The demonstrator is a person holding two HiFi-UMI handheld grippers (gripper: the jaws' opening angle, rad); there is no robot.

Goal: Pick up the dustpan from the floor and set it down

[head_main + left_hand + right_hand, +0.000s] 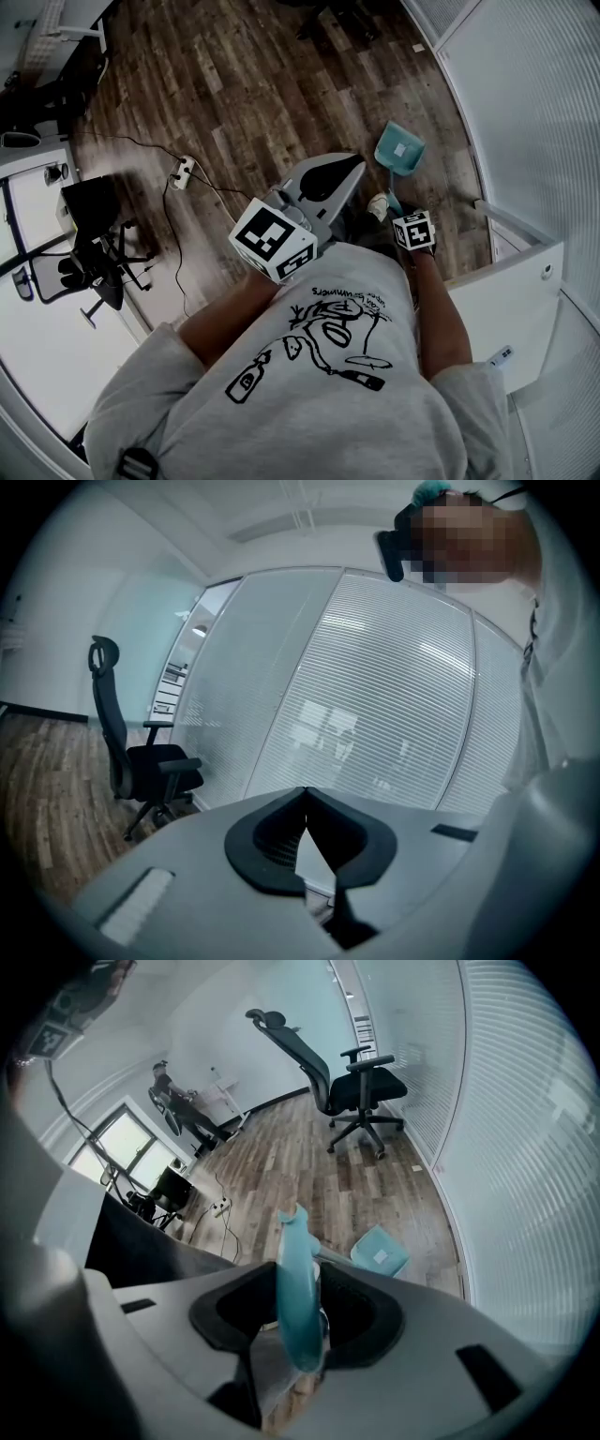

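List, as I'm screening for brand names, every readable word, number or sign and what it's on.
Nothing reads clearly.
Shirt print: upside down, too blurred to read.
White label on dustpan: too small to read.
Marker cubes: square codes only, no words.

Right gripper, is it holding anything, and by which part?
Yes. The right gripper holds the dustpan by its teal handle, clamped between the jaws.
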